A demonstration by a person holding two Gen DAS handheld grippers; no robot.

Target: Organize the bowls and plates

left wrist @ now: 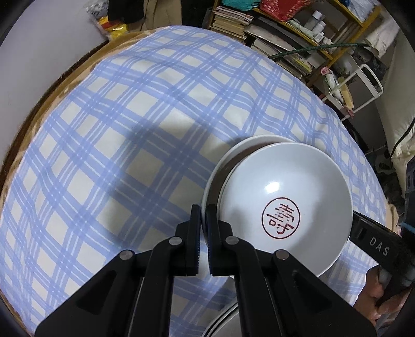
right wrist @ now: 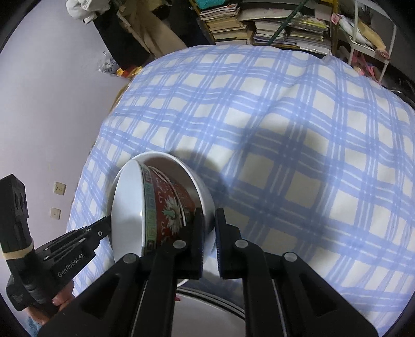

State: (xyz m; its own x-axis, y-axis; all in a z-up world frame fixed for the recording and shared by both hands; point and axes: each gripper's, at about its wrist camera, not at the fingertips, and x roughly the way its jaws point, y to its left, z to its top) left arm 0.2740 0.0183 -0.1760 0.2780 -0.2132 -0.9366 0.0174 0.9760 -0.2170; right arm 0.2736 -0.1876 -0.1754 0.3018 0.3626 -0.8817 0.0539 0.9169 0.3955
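The stack I carry is glazed crockery: a white bowl [left wrist: 285, 197] with a red seal mark inside, nested in a wider white bowl [left wrist: 249, 145] whose rim shows behind it. From my right camera the inner one shows its red patterned outside [right wrist: 168, 207] with a green border band. It all hangs tilted above the blue-checked cloth [left wrist: 129, 129], clear of it, near the edge closest to me.

I judge this load hard, brittle and slick (glaze gives rubber pads little to bite on), and heavy enough with two pieces that a single pinch would let it swing. The rim is the only place thin enough for my jaws, so I take it from opposite sides. My left gripper [left wrist: 203, 220] is closed almost fully on the near rim of the outer bowl, its thin wall between the pads. My right gripper [right wrist: 210, 225] is pinched on the opposite rim, one finger inside, the other outside.

The nested bowl is loose and could slide or chip against its neighbour if the tilt grows. Below me curves the edge of a grey round thing [right wrist: 207, 306], perhaps more dishes; I cannot tell. Beyond the cloth stand shelves of stacked books [left wrist: 233, 23].
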